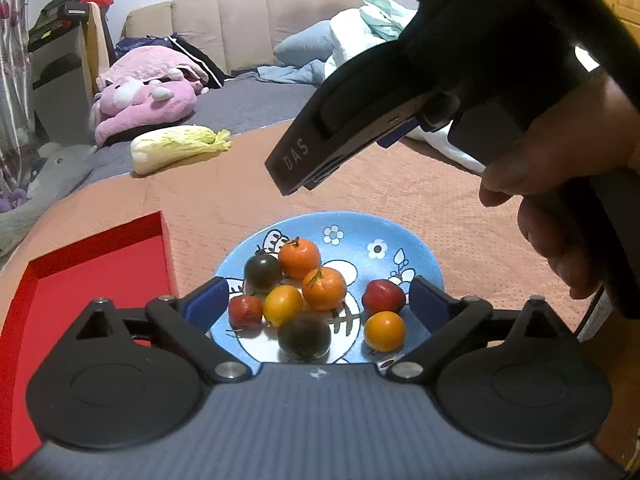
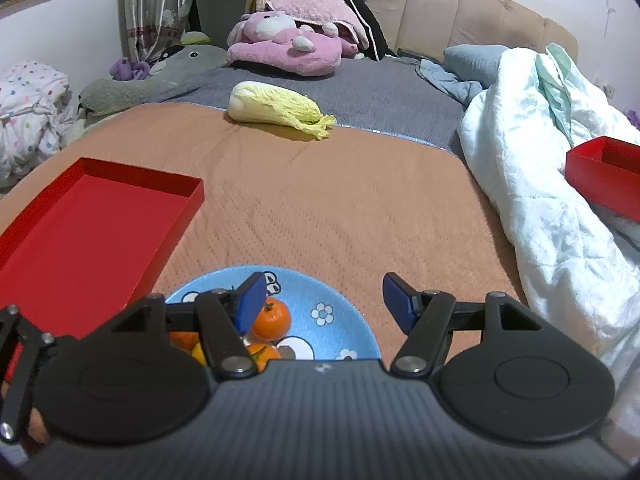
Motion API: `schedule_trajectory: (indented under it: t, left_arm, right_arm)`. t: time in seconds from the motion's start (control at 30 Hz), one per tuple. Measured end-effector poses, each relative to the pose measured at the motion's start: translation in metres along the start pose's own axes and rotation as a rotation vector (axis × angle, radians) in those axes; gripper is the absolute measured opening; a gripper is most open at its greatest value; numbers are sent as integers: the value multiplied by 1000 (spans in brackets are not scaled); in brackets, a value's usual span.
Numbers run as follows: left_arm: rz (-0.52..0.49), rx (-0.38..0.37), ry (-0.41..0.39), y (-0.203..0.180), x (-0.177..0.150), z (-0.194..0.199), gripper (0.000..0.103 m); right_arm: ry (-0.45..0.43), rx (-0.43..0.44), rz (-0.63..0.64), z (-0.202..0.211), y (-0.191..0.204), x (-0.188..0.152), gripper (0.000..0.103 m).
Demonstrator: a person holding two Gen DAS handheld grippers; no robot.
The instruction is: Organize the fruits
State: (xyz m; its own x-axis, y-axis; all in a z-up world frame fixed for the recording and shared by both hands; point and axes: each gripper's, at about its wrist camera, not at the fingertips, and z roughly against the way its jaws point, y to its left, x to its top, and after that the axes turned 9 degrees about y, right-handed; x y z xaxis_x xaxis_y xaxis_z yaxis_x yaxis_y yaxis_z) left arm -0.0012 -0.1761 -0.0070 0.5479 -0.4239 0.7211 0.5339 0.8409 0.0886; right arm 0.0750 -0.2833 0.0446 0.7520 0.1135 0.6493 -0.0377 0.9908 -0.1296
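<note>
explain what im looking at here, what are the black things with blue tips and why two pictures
These are two handheld grippers, each with a camera looking along its two blue-tipped fingers. One picture is from the left gripper, the other from the right gripper. Both are open and hold nothing. In the left view, the right gripper also shows from outside, gripped by the person's hand. On the orange cover lies a blue plate of small fruits, orange, red, yellow and dark. Beside it is a red tray; farther back lies a cabbage. A second red box sits at right.
</note>
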Motion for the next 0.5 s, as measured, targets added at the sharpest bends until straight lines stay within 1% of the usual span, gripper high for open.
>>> schedule_trajectory:
  t: [0.07, 0.1, 0.13, 0.17, 0.23, 0.5]
  left_arm:
    - [-1, 6, -10, 0, 0, 4, 101]
    - [0, 11, -18, -1, 0, 6, 102]
    - [2, 14, -24, -1, 0, 8, 103]
    - [3, 16, -29, -1, 0, 10, 103]
    - [6, 21, -39, -2, 0, 14, 103]
    - [14, 57, -56, -4, -3, 23, 103]
  right_arm:
    - [-3, -4, 1, 2, 1, 0, 68]
    - [-6, -6, -1, 3, 2, 0, 71]
    - [-9, -9, -3, 5, 2, -1, 79]
    - [-14, -14, -4, 6, 2, -1, 83]
    - [-26, -29, -5, 9, 2, -1, 84]
    - [-19, -51, -19, 16, 0, 0, 84]
